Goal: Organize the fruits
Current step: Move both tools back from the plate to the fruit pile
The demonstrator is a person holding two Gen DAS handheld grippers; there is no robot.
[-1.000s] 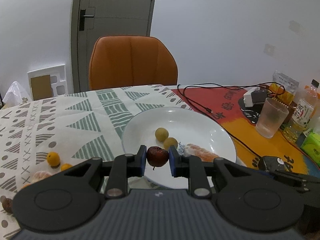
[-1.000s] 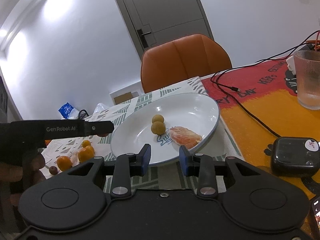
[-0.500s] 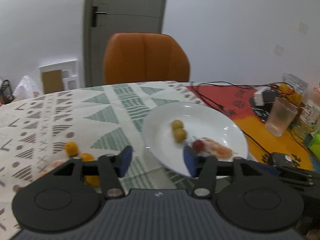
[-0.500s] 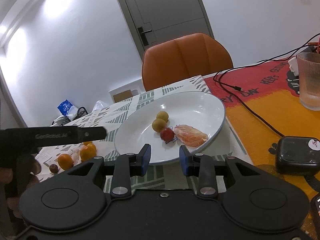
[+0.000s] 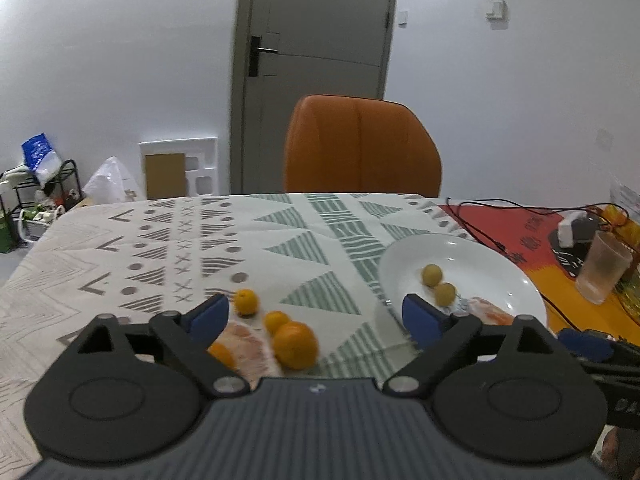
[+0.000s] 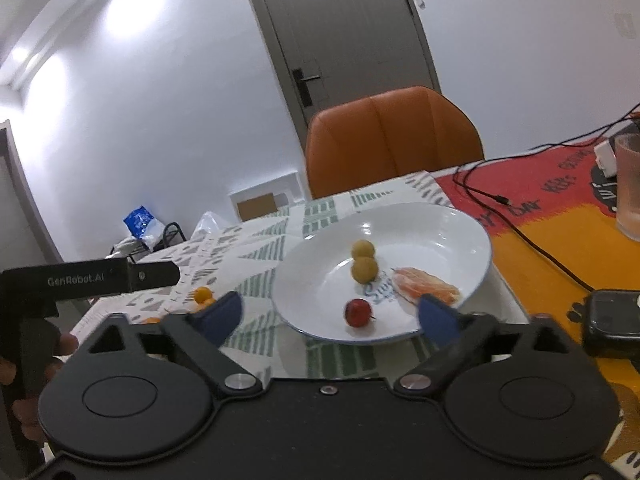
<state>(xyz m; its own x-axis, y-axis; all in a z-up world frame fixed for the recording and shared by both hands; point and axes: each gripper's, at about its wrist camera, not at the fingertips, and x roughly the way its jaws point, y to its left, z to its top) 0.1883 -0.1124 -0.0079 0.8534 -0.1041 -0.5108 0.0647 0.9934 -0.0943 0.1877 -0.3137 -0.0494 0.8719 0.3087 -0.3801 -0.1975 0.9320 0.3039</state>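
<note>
In the left wrist view, the left hand-held gripper [image 5: 316,314] fills the bottom of the frame, its blue-padded fingers [image 5: 210,316] spread wide and grasping nothing. Between them, at lower centre-left, loose fruit lies on the table [image 5: 120,240], which is covered by a white cloth with grey and green triangle patterns: a small round orange kumquat [image 5: 246,301] farthest back, a second one [image 5: 276,321] touching a larger round orange mandarin [image 5: 296,345], and a pale peeled citrus segment [image 5: 248,350] just left of them. At centre right sits a wide white ceramic plate [image 5: 496,268] holding two small yellow-green round fruits [image 5: 438,284] that touch each other. A frosted ribbed drinking glass [image 5: 604,268] stands at the right edge.

In the right wrist view, the left tool's black handle with a person's hand [image 6: 24,364] around it shows at the far left. The right hand-held gripper [image 6: 328,316] occupies the bottom, jaws released wide and empty. Just beyond them, at centre, the same plate [image 6: 452,240] carries the two yellow-green fruits [image 6: 364,262], a small dark-red round fruit with a stem [image 6: 358,312] near the front rim, and a peeled pink-orange citrus segment [image 6: 426,286] to its right. A black rectangular device [image 6: 612,316] lies at the right edge on an orange-and-red mat [image 6: 532,256].
</note>
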